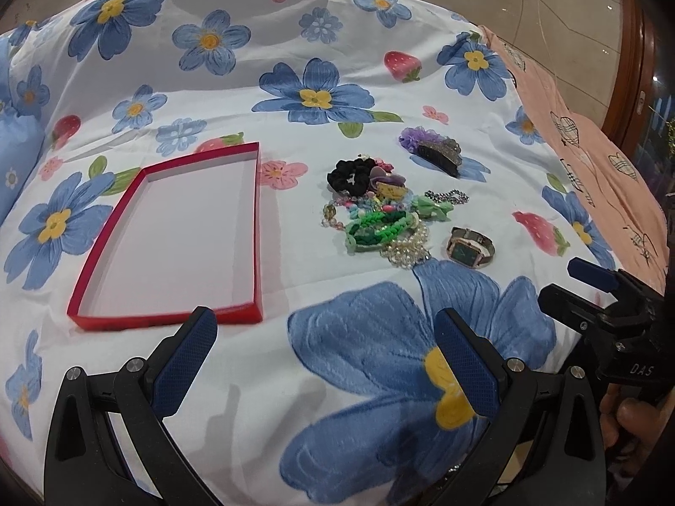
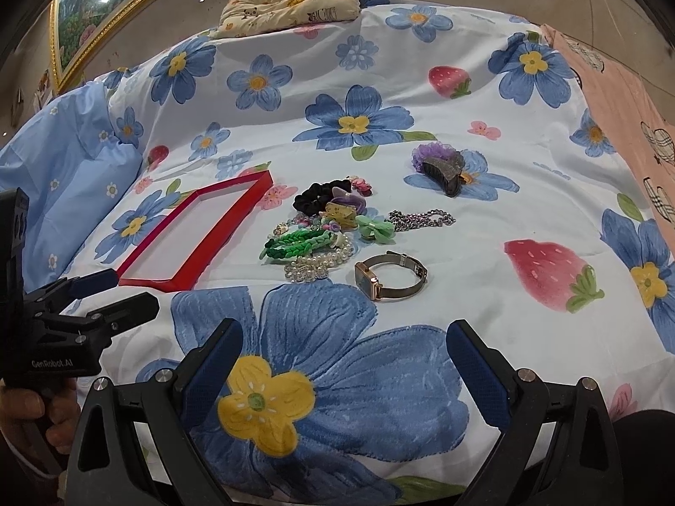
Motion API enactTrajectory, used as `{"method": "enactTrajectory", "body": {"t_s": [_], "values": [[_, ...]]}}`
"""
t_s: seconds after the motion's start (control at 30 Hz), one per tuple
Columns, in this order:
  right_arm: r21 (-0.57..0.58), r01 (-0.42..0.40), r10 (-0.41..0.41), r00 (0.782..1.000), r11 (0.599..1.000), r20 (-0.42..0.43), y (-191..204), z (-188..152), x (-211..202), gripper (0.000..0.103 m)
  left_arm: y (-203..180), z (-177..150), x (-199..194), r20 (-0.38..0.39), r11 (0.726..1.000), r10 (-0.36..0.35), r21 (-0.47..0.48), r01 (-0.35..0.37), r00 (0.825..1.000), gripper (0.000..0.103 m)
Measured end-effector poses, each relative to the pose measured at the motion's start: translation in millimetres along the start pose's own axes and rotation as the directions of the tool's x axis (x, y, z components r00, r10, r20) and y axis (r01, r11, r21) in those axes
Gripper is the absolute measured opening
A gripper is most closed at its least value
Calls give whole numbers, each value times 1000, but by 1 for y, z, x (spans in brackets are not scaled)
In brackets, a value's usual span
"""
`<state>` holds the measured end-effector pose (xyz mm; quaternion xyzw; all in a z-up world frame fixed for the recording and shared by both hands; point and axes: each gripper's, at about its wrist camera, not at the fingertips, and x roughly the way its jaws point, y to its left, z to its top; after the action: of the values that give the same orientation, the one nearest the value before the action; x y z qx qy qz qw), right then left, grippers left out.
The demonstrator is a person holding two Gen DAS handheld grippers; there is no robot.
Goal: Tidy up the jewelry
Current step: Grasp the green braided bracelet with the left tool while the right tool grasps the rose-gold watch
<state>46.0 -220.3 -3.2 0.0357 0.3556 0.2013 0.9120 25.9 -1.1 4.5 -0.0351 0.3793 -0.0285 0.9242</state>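
Two grippers sit low at the near edge of the bed (image 1: pixel 379 97), both with jaws spread wide and holding nothing: my left gripper (image 1: pixel 325 362) and my right gripper (image 2: pixel 346 375). The jewelry is all on the flowered bedsheet, none of it yet in the red tray (image 1: pixel 105 253), which lies empty to the left of the pile.

What worries me first is the tangle. The green braided bands (image 1: pixel 375 227), the pearl strands (image 1: pixel 405 248) and the beaded strings lie on top of one another, so closing on one would likely drag its neighbours along. The soft sheet gives way too; a low approach could pinch fabric with the piece. The tray looks light, and a nudge against its rim might slide it.

Counting what I can: one tray, one watch (image 2: pixel 390 274) lying just right of the pile, one metal chain (image 2: pixel 422 219), one black scrunchie (image 2: pixel 314 200), one dark claw clip (image 2: pixel 447 173) touching one purple frill (image 2: pixel 430 154) at the far right, apart from the rest. One green bow (image 2: pixel 373 227), and at least two small clips in the heap. Beaded strings I cannot count surely; they overlap too much.
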Motion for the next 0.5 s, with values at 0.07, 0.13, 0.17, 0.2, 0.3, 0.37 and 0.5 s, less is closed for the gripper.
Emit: {"method": "enactTrajectory", "body": {"t_s": [0.07,0.13,0.17,0.2,0.3,0.37,0.5], "values": [[8,-2,2,1000,1000,-3,-3,2,3,98,1,5,4,4,1000,4,8,-4,1000,103],[8,-6,6,1000,1000,-8,-6,5,7,98,2,11,8,4,1000,8,16,-8,1000,103],[6,-6,6,1000,1000,-11,-7,5,8,98,2,13,9,5,1000,6,20,-6,1000,103],[4,-7,7,1000,1000,-15,-8,6,10,98,2,16,11,5,1000,3,23,-3,1000,103],[7,-21,21,999,1000,-25,-12,9,16,96,1,23,19,-6,999,-9,37,9,1000,99],[5,-28,28,999,1000,-30,-14,13,20,90,-1,29,27,-18,998,-23,50,23,1000,95],[-8,-49,49,997,999,-54,-18,22,33,79,-4,46,45,-51,995,-59,80,63,997,81]]}}
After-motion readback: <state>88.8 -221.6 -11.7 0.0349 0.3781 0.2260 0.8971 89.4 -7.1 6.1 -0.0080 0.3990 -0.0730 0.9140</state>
